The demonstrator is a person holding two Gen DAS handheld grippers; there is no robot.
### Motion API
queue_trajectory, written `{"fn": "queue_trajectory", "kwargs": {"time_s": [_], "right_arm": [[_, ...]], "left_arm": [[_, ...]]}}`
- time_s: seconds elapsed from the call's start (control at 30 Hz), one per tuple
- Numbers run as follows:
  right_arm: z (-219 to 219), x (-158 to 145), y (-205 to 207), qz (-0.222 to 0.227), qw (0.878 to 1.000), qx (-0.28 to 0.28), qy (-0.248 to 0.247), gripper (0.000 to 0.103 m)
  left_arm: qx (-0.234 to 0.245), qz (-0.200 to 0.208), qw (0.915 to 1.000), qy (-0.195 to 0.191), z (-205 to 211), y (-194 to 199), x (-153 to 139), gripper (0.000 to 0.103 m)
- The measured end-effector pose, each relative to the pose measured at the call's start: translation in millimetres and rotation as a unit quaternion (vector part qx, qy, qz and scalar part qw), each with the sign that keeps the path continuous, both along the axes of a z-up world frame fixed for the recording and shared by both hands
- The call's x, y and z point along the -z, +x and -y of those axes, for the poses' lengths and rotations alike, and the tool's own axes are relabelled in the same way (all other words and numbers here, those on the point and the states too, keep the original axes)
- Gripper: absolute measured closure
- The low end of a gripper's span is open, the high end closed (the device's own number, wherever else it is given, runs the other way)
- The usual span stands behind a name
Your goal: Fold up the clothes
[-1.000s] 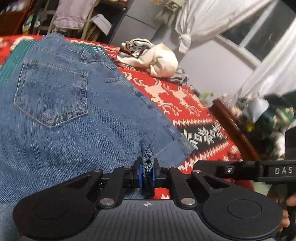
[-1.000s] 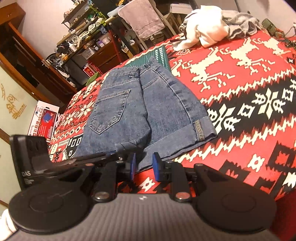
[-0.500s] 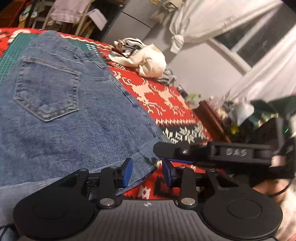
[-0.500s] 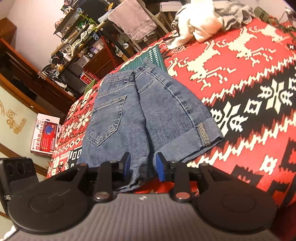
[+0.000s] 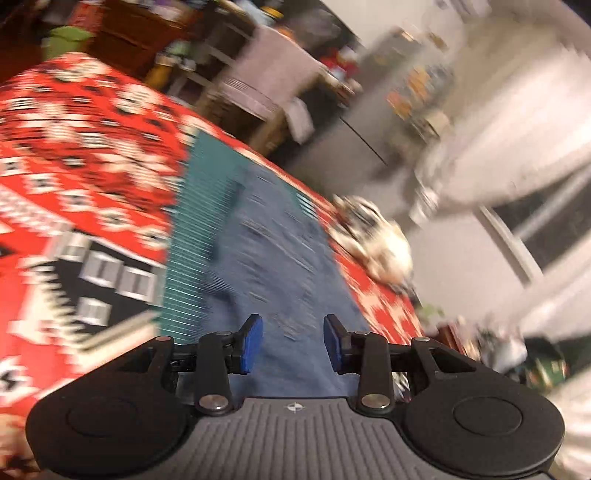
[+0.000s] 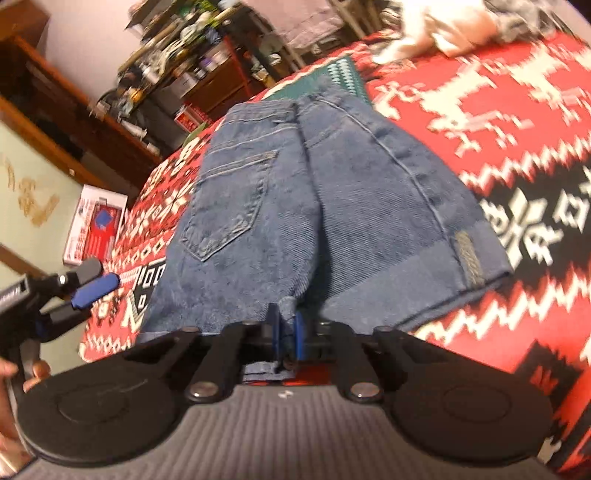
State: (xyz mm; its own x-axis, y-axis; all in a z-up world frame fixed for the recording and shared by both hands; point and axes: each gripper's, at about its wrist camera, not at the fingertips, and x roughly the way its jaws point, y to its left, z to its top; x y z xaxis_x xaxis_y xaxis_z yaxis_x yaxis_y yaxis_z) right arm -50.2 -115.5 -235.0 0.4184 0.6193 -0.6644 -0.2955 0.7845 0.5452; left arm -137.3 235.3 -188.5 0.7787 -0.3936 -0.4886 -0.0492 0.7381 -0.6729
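Your right gripper (image 6: 286, 341) has its 2 blue pads pressed together on the near hem of the denim shorts (image 6: 314, 206), pinching a small fold of fabric at the crotch edge. The shorts lie flat ahead of that gripper on the red patterned blanket (image 6: 517, 122), folded in half lengthwise with 1 back pocket (image 6: 232, 206) facing up on the left and the cuffed leg opening to the right. Your left gripper (image 5: 293, 347) is spread wide with nothing between its pads, and the blurred denim stretches ahead of it beside a teal mat (image 5: 192, 236). A pale heap of clothing (image 6: 443, 29) sits far beyond the shorts.
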Motion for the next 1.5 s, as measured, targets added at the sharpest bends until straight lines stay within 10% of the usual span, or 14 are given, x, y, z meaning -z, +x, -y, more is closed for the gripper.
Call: {"fn": "queue_trajectory", "kwargs": {"time_s": [0.43,0.83,1.27,1.5], "right_arm": [[46.2,-108.7,23.3,0.120,0.991,0.042,0.040,0.095],[99.1,-0.5,41.3,-0.005,0.995,0.103,0.003,0.095],[93.6,7.7,34.6,0.033,0.994,0.067,-0.080,0.066],[99.7,10.2,37.7,0.013,0.997,0.053,-0.055,0.083]], "left_arm": [[-0.020,-0.016,0.9996,-0.010,-25.2,-22.2,4.3,0.069],[0.075,-0.080,0.9937,0.023,16.6,-8.5,24.9,0.068],[0.110,-0.122,0.9849,0.055,36.3,-6.6,33.2,0.054],[0.132,-0.125,0.9827,0.036,45.0,1.5,43.8,0.060]]}}
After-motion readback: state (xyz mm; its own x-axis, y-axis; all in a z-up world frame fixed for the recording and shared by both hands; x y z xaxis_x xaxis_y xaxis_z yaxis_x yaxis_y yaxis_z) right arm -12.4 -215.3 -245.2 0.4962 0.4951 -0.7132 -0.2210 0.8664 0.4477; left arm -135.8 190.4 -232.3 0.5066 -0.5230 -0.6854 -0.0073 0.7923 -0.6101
